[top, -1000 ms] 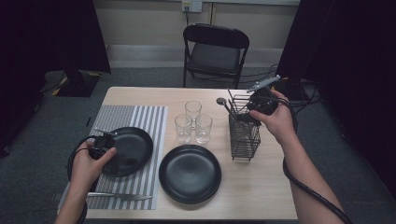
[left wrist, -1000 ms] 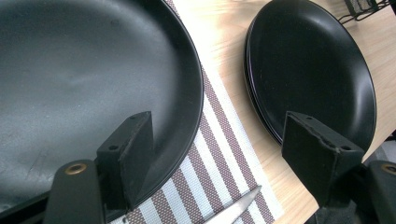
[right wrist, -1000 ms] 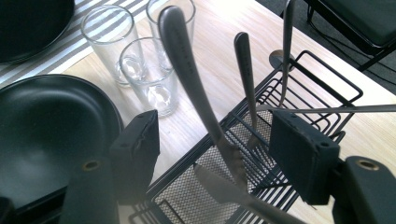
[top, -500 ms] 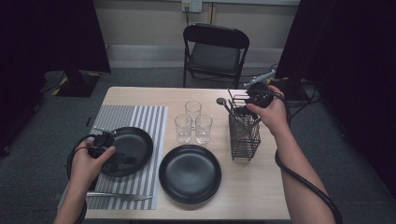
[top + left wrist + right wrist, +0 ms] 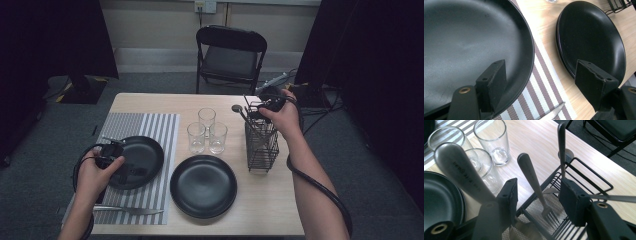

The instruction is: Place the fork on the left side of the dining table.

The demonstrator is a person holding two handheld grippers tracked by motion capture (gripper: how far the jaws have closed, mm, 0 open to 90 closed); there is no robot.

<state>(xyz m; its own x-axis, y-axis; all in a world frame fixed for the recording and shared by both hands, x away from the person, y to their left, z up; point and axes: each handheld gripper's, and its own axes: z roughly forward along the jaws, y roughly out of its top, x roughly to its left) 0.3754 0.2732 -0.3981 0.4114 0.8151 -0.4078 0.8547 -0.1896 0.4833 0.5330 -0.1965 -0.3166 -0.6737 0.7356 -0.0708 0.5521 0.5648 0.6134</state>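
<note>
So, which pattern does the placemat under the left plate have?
Stripes, dark and white; the placemat shows best in the left gripper view.

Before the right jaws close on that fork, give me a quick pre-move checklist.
1. Fork handle between the right gripper jaws: ok. The jaws have just been closing, and the pads are not yet on it.
2. Neighbouring utensil handle clear of the jaws: not ok, it leans against the left jaw.
3. Wire caddy upright on the table: ok.
4. Glasses clear of the caddy: ok.
5. Left gripper open over the plate rim on the striped placemat: ok.
6. Fork tines free in the caddy: cannot tell.
</note>
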